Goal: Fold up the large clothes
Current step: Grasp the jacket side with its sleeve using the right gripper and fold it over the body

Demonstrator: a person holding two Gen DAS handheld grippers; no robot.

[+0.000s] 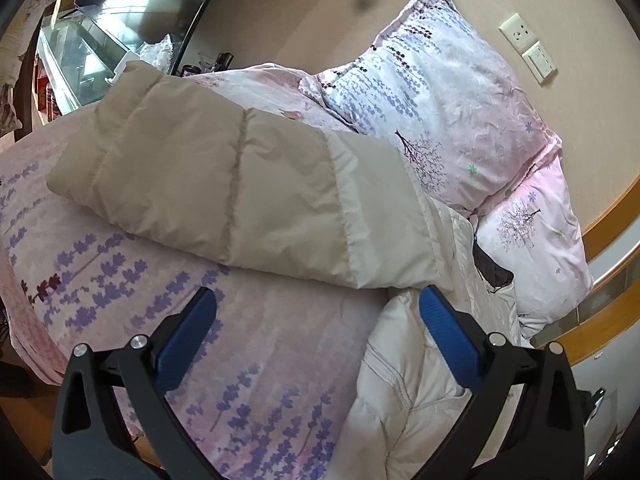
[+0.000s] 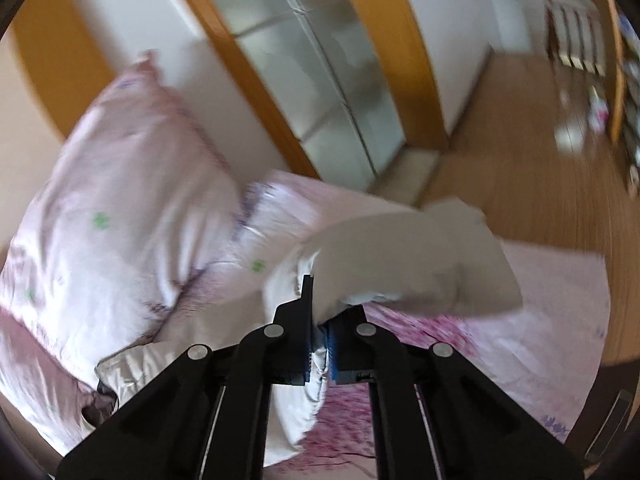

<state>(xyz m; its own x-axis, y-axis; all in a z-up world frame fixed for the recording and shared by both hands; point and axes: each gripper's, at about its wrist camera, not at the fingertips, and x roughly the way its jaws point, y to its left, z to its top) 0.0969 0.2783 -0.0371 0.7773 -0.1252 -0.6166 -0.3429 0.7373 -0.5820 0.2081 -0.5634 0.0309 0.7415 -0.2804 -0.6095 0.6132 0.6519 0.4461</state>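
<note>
Beige-and-white quilted puffer jacket (image 1: 248,196) sprawls across the middle of the left wrist frame, its tan sleeve over a pink lavender-print bedspread (image 1: 120,280), floral pillows (image 1: 440,120) at upper right. Left gripper (image 1: 318,312) hangs just above, blue pads wide apart, gripping nothing. In the blurred right wrist frame's lower centre, right gripper (image 2: 319,336) is clamped on a fold of the jacket.

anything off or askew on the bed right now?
Nothing damaged or spilled. The jacket lies unevenly: one beige sleeve is thrown across the bedspread, white body bunched beside the pillows. Right gripper is shut on jacket fabric; left gripper is open.
</note>
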